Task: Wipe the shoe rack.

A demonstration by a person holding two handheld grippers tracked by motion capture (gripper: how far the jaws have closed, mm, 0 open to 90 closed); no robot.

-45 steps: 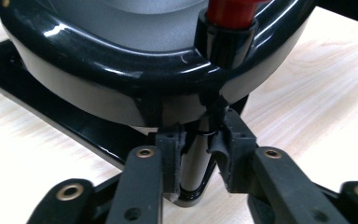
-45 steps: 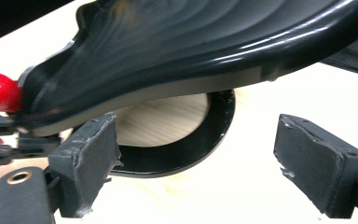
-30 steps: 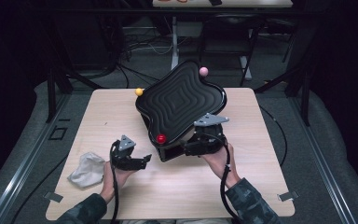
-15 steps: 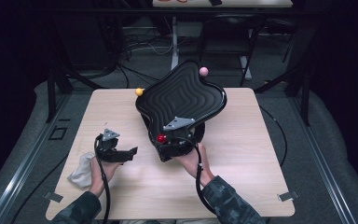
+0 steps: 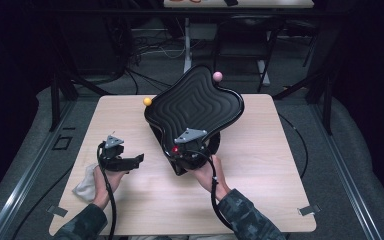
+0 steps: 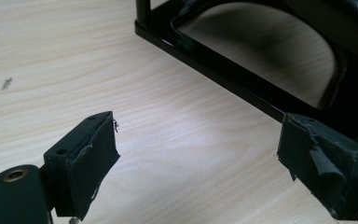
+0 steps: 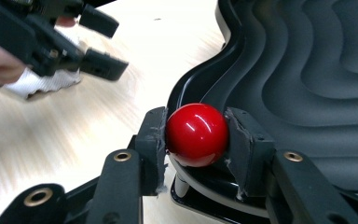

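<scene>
The right gripper (image 7: pixel 196 135), its jaws having just been closing, is pinching the hard, slippery red ball (image 7: pixel 197 134) across its middle, while the left gripper (image 6: pixel 198 163) is hanging open, empty.

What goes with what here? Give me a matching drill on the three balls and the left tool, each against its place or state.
Things:
1. red ball
2. orange ball
3. pink ball
4. left tool

Places or states:
A. open over bare table
B. at the tray's far edge
C. clamped in the right tool
D. at the tray's left corner

Pairs: 1-C, 2-D, 3-B, 4-A
</scene>
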